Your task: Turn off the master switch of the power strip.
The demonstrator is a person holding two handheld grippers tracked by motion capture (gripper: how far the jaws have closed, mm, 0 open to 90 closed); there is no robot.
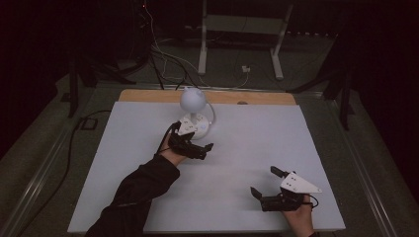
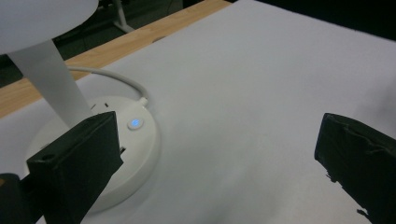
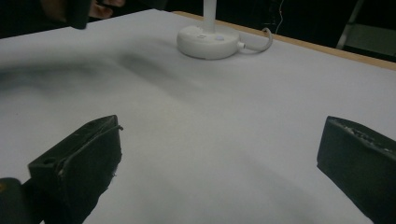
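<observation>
Lamp stands upright, round head topmost, beside left tool.

**No readable text from my station**

I can read no word, brand, number or label anywhere here. The nearest thing to a sign is a small blue light glowing on a round button on the white lamp base; it carries no symbol I can make out.
</observation>
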